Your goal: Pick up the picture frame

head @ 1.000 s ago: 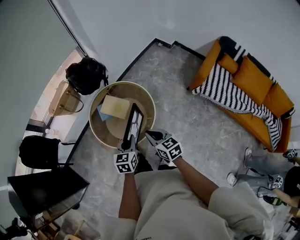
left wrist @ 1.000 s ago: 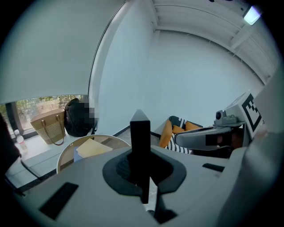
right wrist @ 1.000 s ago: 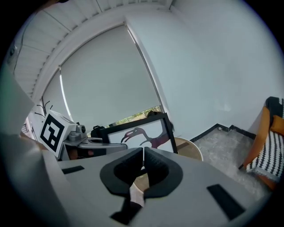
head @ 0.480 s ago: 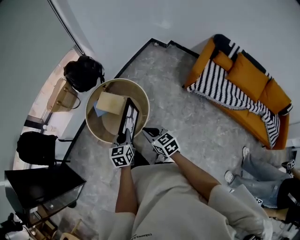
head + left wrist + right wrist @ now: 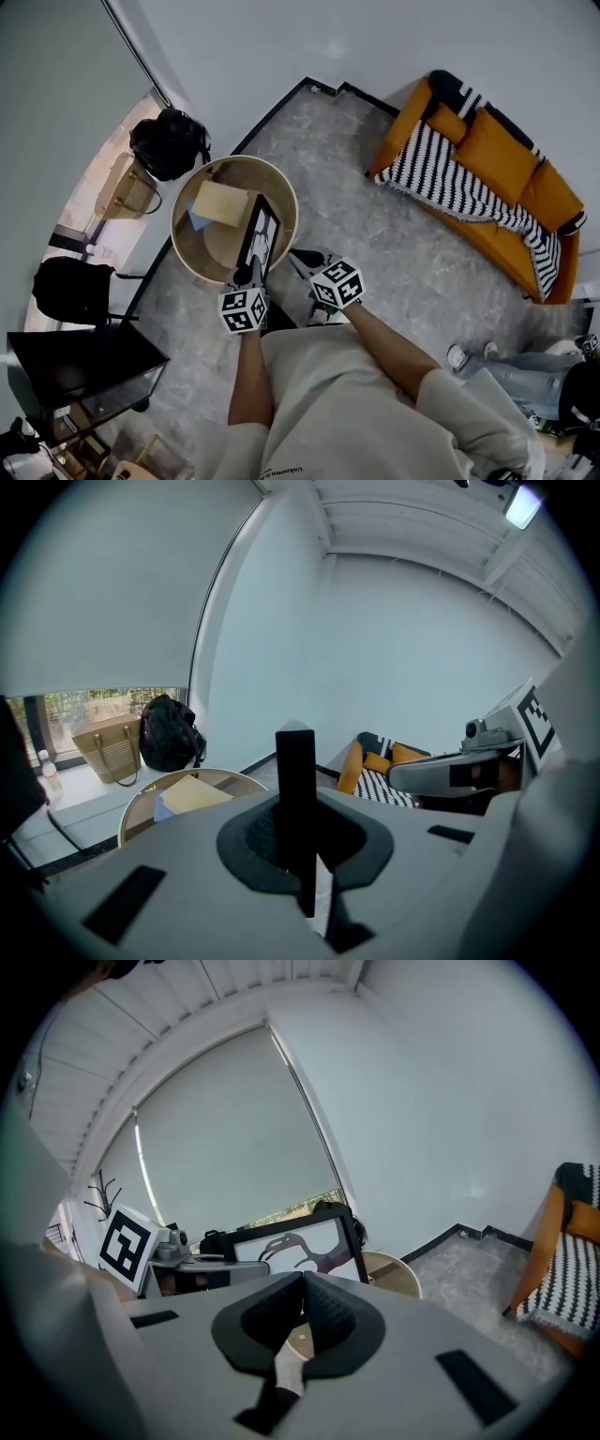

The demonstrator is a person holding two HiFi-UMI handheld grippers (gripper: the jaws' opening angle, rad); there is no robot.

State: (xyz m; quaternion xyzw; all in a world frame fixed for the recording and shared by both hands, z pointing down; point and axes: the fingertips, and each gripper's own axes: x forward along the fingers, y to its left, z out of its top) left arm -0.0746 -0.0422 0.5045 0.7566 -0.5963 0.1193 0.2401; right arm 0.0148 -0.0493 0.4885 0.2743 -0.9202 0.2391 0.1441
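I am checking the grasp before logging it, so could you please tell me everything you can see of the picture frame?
The picture frame has a thin black border around a white picture of a dark, long-necked bird. It stands upright on edge over the round table; whether its lower edge rests there I cannot tell. The left gripper is shut on its near edge, and nothing else visibly touches it.
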